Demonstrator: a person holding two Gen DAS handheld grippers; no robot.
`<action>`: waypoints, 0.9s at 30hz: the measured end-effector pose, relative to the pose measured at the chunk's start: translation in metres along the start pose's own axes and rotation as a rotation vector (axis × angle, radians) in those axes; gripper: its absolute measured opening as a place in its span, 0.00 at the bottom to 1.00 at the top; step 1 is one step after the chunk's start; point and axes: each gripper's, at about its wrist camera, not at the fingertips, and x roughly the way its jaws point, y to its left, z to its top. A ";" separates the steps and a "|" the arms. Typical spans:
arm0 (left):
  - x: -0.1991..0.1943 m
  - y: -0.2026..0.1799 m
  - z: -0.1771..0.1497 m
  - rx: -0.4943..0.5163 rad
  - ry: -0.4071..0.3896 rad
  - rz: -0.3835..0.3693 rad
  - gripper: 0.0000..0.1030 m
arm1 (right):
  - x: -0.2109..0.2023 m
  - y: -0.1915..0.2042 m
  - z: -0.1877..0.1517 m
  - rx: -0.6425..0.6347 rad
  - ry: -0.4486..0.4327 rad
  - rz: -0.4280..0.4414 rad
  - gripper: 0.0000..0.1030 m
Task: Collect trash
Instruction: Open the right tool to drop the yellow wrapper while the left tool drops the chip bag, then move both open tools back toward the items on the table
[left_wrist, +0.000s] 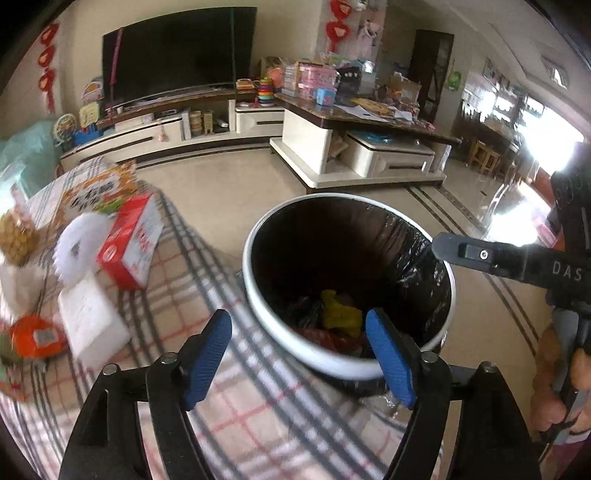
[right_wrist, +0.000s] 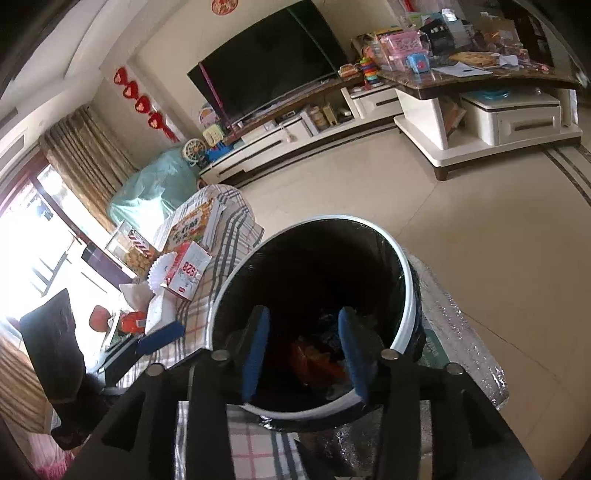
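A round trash bin (left_wrist: 266, 310) with a white rim and a black liner stands beside the plaid-covered table (left_wrist: 177, 295). Crumpled wrappers lie at its bottom, a yellow one (left_wrist: 340, 314) and an orange-red one (right_wrist: 314, 360). My left gripper (left_wrist: 297, 317) is open and empty, its blue pads straddling the table's edge and the bin's near rim. My right gripper (right_wrist: 303, 312) hangs open over the bin (right_wrist: 404, 314), with nothing between its pads. One of its black fingers (left_wrist: 480, 254) reaches over the bin's right rim in the left wrist view.
On the table lie a red-and-white box (left_wrist: 129, 243), a fluted white paper (left_wrist: 79, 243), a white block (left_wrist: 88, 317), an orange item (left_wrist: 35, 336) and snack packs. A hand (left_wrist: 554, 369) grips the right handle. Beyond the tiled floor stand a coffee table (left_wrist: 369, 122) and a TV (left_wrist: 177, 51).
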 end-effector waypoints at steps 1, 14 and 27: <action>-0.005 0.003 -0.006 -0.010 -0.004 0.009 0.78 | -0.001 0.003 -0.003 0.001 -0.011 0.000 0.58; -0.078 0.074 -0.090 -0.223 -0.020 0.141 0.78 | 0.016 0.085 -0.050 -0.127 -0.040 0.036 0.78; -0.132 0.143 -0.137 -0.375 -0.054 0.275 0.78 | 0.070 0.162 -0.089 -0.259 0.055 0.070 0.79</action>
